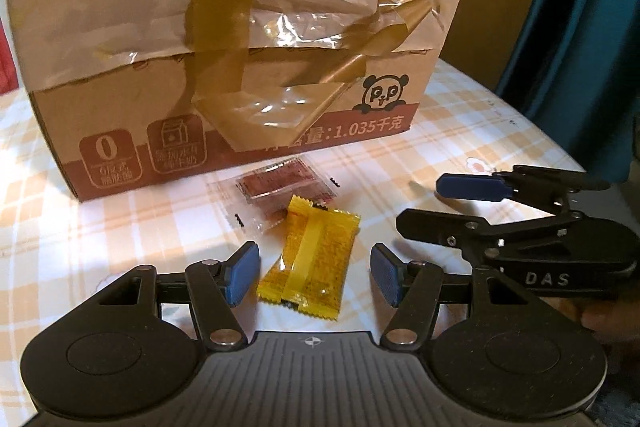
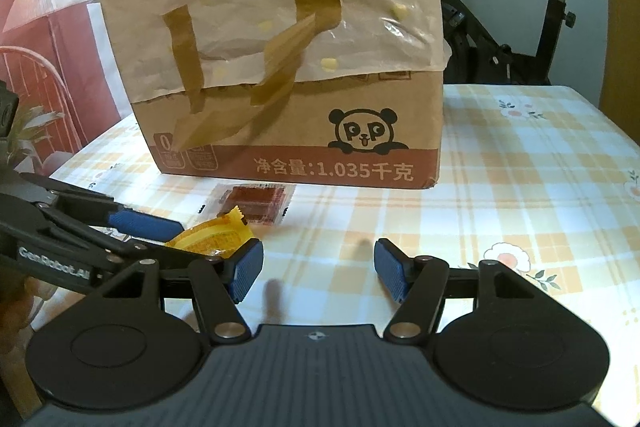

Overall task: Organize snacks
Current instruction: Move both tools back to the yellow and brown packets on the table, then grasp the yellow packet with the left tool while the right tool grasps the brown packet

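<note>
- In the left wrist view we see our left tongs [image 1: 314,273] released, jaws spread wide at the lower centre of the frame, with a yellow snack packet [image 1: 310,259] lying flat on the table [image 1: 100,227] between the two blue pads; whether either pad touches it we cannot tell.
- Just above the yellow packet, at mid-frame, lies a clear packet with a dark red snack [image 1: 280,191]; the yellow one overlaps its lower right corner.
- Behind both, filling the upper half of the frame, stands a cardboard box [image 1: 224,39] with brown tape, plastic wrap and a panda logo.
- Our right tongs [image 1: 436,203] enter from the right edge of that view, jaws parted and holding nothing, tips near the packets.
- In the right wrist view the same right tongs [image 2: 318,269] gape over bare checked table, while the packets sit at left centre, partly hidden by the left tongs.
</note>
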Demonstrator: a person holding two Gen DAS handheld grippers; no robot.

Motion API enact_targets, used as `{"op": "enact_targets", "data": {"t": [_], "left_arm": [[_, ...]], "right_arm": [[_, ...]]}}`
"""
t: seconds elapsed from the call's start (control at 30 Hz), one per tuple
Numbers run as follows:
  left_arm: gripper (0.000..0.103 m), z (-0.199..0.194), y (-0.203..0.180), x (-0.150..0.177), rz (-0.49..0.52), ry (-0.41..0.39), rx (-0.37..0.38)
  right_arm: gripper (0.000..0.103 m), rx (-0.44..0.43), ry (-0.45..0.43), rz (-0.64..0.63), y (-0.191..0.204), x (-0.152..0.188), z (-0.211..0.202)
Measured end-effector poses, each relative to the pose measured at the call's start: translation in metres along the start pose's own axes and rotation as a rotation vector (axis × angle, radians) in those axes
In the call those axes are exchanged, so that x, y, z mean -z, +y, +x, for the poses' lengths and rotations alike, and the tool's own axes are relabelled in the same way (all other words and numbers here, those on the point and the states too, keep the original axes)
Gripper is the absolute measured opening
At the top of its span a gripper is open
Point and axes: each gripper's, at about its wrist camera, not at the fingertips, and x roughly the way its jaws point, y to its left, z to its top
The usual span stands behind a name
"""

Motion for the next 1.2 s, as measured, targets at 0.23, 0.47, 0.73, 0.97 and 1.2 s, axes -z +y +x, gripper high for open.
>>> {"op": "enact_targets", "data": {"t": [0.23,0.47,0.73,0.97,1.2], "left_arm": [[0.035,-0.003,-0.003,0.004,0.02,-0.034,-0.101],[0.034,-0.026,0.025,0.02,-0.132,-0.061,-0.162],[0.034,-0.049,0.062,0.031,-0.273,-0.083,-0.218],[0.034,-0.061,0.075,0.041,-0.317,-0.109,-0.226],[0.034,-0.064,0.074,0.05,-0.344,-0.127,-0.213]], "right_arm": [[0.064,-0.001,0.017,0.019,-0.003,0.0,0.002],[0.064,-0.004,0.02,0.023,-0.003,0.0,0.002],[0.064,0.006,0.027,0.001,0.0,-0.001,0.003],[0.064,0.036,0.071,-0.063,0.01,-0.006,0.01],[0.063,-0.021,0.112,-0.23,0.044,-0.034,0.031]]}}
